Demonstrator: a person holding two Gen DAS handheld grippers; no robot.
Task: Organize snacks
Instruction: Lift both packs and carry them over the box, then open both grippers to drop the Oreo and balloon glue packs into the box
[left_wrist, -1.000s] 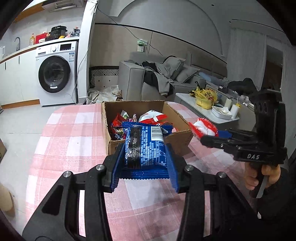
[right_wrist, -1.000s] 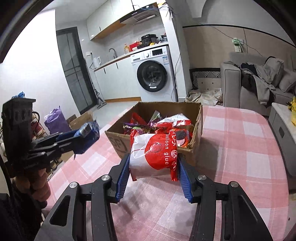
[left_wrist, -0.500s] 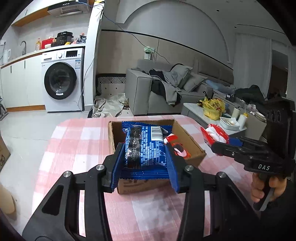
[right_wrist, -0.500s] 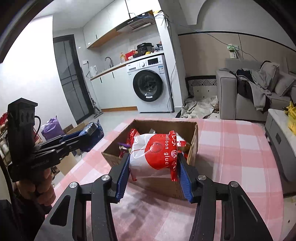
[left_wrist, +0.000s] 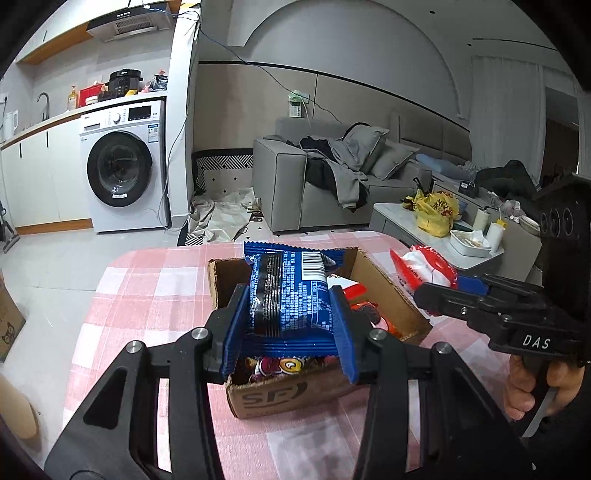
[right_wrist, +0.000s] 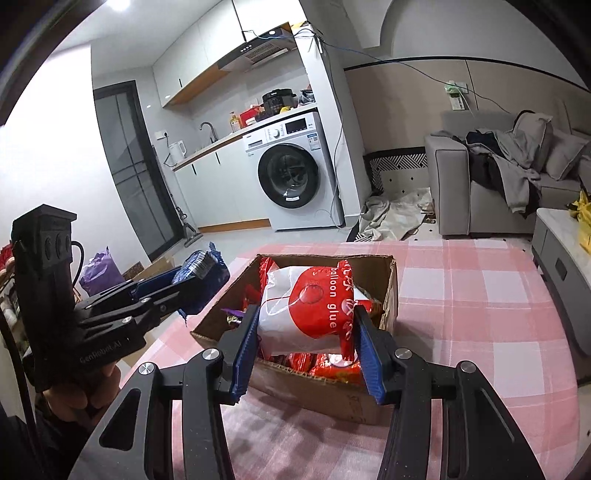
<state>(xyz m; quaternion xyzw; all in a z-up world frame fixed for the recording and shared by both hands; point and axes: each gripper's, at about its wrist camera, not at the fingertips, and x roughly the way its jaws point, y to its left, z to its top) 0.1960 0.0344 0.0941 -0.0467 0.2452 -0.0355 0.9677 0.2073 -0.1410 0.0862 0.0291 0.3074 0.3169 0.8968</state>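
My left gripper (left_wrist: 290, 326) is shut on a blue snack packet (left_wrist: 291, 291) and holds it over the near end of an open cardboard box (left_wrist: 384, 291) with several snack packs inside. My right gripper (right_wrist: 306, 345) is shut on a red and white snack bag (right_wrist: 314, 306) above the same box (right_wrist: 388, 299). In the left wrist view the right gripper (left_wrist: 428, 288) with its red bag (left_wrist: 424, 269) hangs at the box's right side. In the right wrist view the left gripper (right_wrist: 192, 284) with the blue packet (right_wrist: 201, 264) is left of the box.
The box stands on a table with a pink checked cloth (left_wrist: 147, 295). Beyond the table are a washing machine (left_wrist: 122, 166), a grey sofa (left_wrist: 332, 173) and a low white table (left_wrist: 443, 229) with a yellow bag.
Both grippers have moved forward and up with their packs, so they now sit over the box instead of in front of it. Both grips are unchanged.
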